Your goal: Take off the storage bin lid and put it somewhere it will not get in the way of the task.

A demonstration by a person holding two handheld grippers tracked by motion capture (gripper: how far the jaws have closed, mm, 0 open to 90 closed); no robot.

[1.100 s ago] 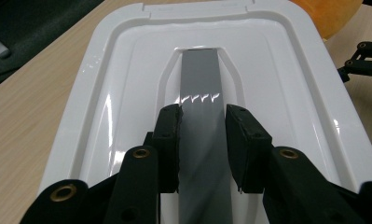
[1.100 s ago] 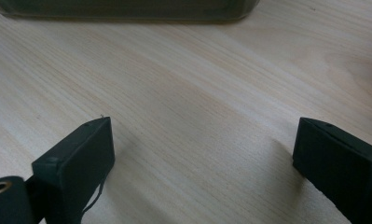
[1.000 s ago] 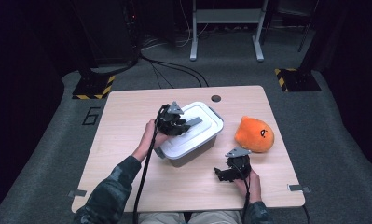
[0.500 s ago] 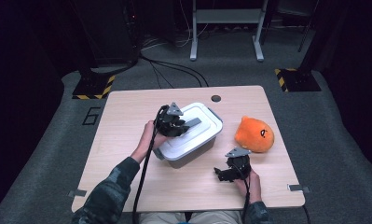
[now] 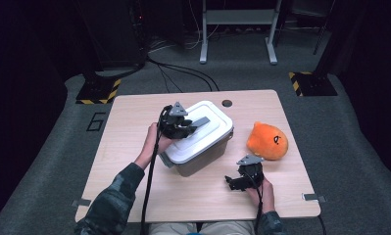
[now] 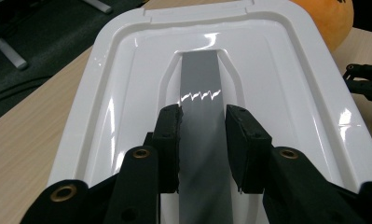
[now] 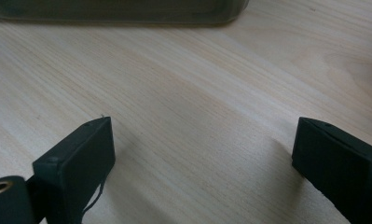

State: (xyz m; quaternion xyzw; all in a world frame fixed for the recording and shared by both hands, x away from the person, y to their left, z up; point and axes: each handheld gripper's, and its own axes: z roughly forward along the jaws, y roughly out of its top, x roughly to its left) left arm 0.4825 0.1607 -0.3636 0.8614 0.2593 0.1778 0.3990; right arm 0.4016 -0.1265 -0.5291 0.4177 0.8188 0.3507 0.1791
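The left hand-held gripper (image 5: 183,125) sits on top of a white rectangular plastic storage box lid (image 5: 203,129), its two black jaws closed against the long edges of the flat grey plastic handle strip (image 6: 200,98) that runs down the lid's recessed middle. In the left gripper view the handle strip passes straight between the jaw pads (image 6: 170,140), which touch it on both sides, and the glossy lid spreads out ahead of and to either side of this gripper. The lid rests on a translucent grey plastic box (image 5: 203,164), which stands directly beneath the left hand-held gripper on the pale wooden desk (image 5: 134,147). The right hand-held gripper (image 5: 238,182) lies low over the desk, nearer the person than the box and a little apart from its near corner, with its jaws wide open and nothing between them (in the right gripper view bare wood grain lies between the two pads (image 7: 81,158), with the box's lower edge ahead). A round orange plush toy with a small dark face (image 5: 266,141) rests on the desk beyond the right hand-held gripper, just beside the box without touching it.
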